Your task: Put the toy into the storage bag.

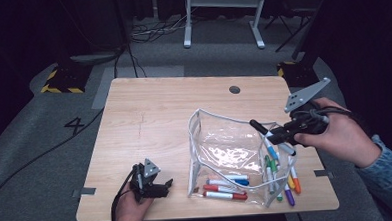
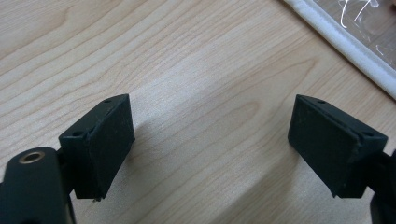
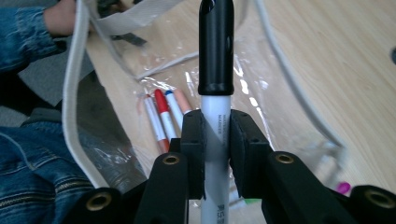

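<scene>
The right gripper (image 3: pixel 215 140) has its two pads clamped on the white barrel of one black-capped marker (image 3: pixel 216 70), which runs straight out between the jaws, cap end foremost; in the high view this gripper (image 1: pixel 280 133) is held above the right rim of the clear pouch (image 1: pixel 225 149), the marker (image 1: pixel 262 128) pointing left over the pouch's open mouth; the left gripper (image 2: pixel 210 144) has its pads apart with bare wood between them, and in the high view it (image 1: pixel 159 184) rests near the front left edge of the table (image 1: pixel 149 122), just beside the pouch's white-trimmed edge; one pouch stands on the table; at least three markers lie at its front, red-capped (image 1: pixel 225 194) and blue-capped (image 1: pixel 235 179) among them; a further cluster of about six (image 1: pixel 279 174) lies at its right end, the count uncertain where they overlap.
</scene>
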The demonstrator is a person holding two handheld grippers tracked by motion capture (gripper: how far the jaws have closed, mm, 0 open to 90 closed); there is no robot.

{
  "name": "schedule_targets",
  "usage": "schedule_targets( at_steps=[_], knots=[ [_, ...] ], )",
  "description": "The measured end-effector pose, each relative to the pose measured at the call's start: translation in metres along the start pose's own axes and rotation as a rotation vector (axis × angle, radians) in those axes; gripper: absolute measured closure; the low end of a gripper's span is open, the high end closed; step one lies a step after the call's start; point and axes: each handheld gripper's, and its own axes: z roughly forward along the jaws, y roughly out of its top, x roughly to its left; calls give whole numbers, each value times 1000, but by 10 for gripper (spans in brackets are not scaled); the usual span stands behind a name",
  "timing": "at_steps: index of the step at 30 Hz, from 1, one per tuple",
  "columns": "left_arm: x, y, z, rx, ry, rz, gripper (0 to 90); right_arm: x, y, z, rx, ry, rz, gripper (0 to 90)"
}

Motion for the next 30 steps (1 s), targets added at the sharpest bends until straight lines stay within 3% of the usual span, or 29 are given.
schedule_targets(
  at_steps=[13,30],
  knots=[
    [0,0,1,-2,-2,-7,147,32,31,47,93,109,-163,770],
    [0,0,0,-2,0,-4,147,45,39,112,232,197,-237,770]
  ],
)
